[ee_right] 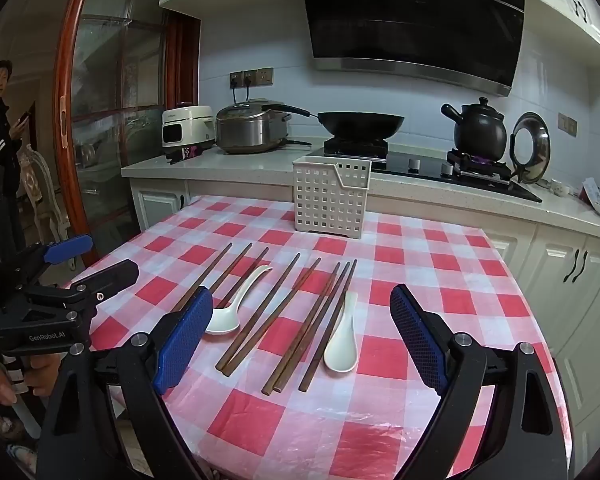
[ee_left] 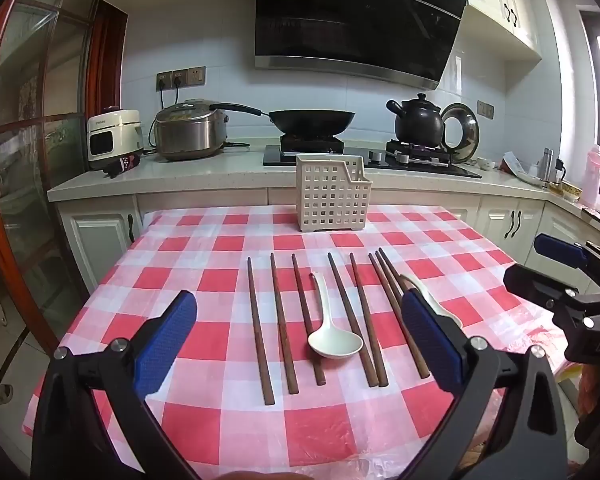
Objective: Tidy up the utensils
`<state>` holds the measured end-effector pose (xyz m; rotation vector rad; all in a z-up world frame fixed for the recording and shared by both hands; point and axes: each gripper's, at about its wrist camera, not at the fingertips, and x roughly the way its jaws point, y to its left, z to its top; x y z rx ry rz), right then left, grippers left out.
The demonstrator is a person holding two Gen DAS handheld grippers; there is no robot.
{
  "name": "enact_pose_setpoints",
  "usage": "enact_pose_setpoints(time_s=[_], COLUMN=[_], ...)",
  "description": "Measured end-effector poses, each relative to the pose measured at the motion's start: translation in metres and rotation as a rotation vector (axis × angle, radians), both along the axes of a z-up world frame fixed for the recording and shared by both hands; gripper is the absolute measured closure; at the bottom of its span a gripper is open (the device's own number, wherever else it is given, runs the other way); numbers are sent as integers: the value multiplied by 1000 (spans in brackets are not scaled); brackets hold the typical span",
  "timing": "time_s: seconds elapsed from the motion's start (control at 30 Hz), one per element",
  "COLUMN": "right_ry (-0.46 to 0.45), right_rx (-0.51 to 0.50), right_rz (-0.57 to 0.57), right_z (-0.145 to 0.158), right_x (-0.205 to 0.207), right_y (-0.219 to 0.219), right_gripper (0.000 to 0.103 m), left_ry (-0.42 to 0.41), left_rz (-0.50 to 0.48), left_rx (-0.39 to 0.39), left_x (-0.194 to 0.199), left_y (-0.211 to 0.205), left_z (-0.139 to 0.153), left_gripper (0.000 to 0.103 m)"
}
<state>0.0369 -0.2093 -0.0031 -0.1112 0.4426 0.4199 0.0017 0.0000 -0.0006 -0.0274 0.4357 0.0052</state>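
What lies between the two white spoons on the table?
Chopsticks lie between the left spoon and the right spoon; the right wrist view shows this best.

- Brown wooden chopsticks [ee_left: 284, 324] lie flat in a rough row across the middle of the frame, on the red-and-white checked cloth, all pointing toward the holder; the rightmost ones crowd together and fan out.
- A white spoon [ee_left: 332, 336] lies among the chopsticks, bowl up and nearest the camera, handle pointing away.
- A second white spoon [ee_right: 342, 340] lies just beside the rightmost chopsticks, bowl nearest.
- A cream lattice-walled utensil holder [ee_left: 331, 198] stands upright beyond the row, upper centre.
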Motion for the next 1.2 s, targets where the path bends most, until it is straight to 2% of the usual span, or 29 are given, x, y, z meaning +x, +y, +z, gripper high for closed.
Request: enact_pose_setpoints(time_s=[0.17, 0.43, 0.5, 1.2], right_ry=[-9, -12, -24, -28], right_rx=[-11, 0, -4, -2], right_rz=[12, 5, 5, 4], right_z=[1, 0, 2, 2], right_x=[-2, 5, -4, -3], right_y=[1, -3, 1, 0], right_gripper=[18, 18, 18, 18], left_ry=[6, 9, -26, -40], left_rz=[-2, 2, -3, -4], left_rx=[13, 5, 17, 24], left_x=[7, 44, -5, -6], left_y=[0, 8, -1, -3], left_z=[-3, -11, -1, -3], left_gripper=[4, 4, 4, 4])
